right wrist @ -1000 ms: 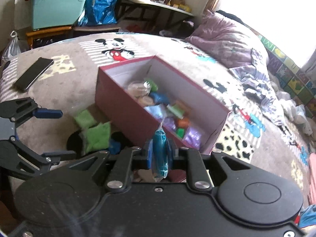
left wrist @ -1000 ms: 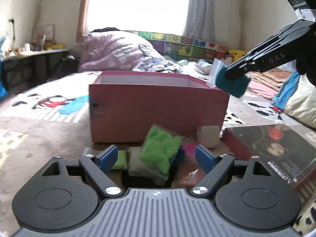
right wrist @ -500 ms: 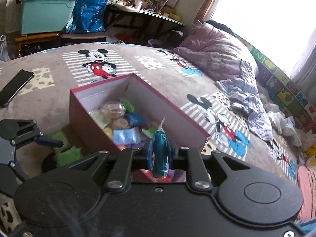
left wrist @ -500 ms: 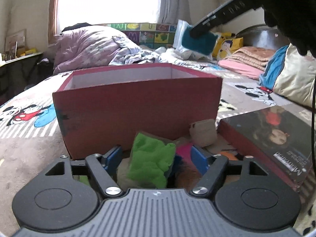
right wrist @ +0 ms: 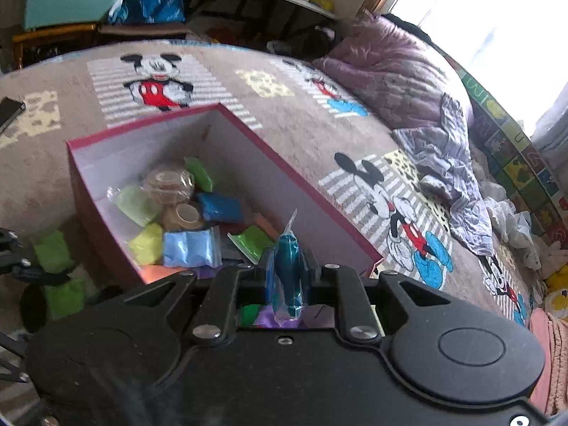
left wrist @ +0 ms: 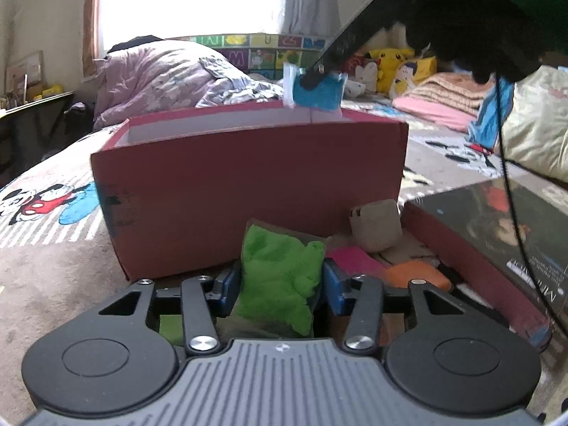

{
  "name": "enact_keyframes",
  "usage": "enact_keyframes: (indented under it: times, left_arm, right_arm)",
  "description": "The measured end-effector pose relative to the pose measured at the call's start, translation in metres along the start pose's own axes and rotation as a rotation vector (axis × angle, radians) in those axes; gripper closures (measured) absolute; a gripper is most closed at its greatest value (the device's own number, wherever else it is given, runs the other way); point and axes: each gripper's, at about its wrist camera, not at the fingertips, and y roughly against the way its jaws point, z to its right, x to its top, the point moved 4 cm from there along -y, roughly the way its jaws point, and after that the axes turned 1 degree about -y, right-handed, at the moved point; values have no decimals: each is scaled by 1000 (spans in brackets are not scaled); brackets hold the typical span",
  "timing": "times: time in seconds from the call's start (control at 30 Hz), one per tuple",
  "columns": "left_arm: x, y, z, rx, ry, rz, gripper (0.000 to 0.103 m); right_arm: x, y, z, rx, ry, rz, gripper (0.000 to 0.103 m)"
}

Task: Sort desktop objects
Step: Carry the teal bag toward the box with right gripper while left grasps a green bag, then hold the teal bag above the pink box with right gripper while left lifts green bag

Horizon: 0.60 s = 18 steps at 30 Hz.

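Observation:
A red cardboard box (left wrist: pixel 248 184) stands on the Mickey Mouse blanket; in the right wrist view its inside (right wrist: pixel 117 156) holds several coloured bags and tape rolls. My left gripper (left wrist: pixel 280 280) is shut on a green bag (left wrist: pixel 280 277) low in front of the box. My right gripper (right wrist: pixel 287 277) is shut on a teal bag (right wrist: pixel 287 266) and holds it over the box's near end; that bag also shows above the box rim in the left wrist view (left wrist: pixel 316 92).
A pink bag (left wrist: pixel 351 259), an orange bag (left wrist: pixel 415 277) and a beige tape roll (left wrist: pixel 376 223) lie beside the box. A dark box lid (left wrist: pixel 497 241) lies at right. More green bags (right wrist: pixel 53 252) lie left of the box. A phone (right wrist: pixel 9 113) lies far left.
My left gripper closed on the green bag. My right gripper carried the teal bag leftward and over the box.

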Motion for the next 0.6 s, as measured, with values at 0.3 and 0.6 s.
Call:
enact_keyframes:
  times: [0.3,0.6]
  left_arm:
    - [8,14,1,-47,21,90,56]
    - [5,12,1,-69,32,83,56]
  right_arm:
    - [3,-37,7,1,27,-93,88]
    - [0,-74,13,3,44,-191,88]
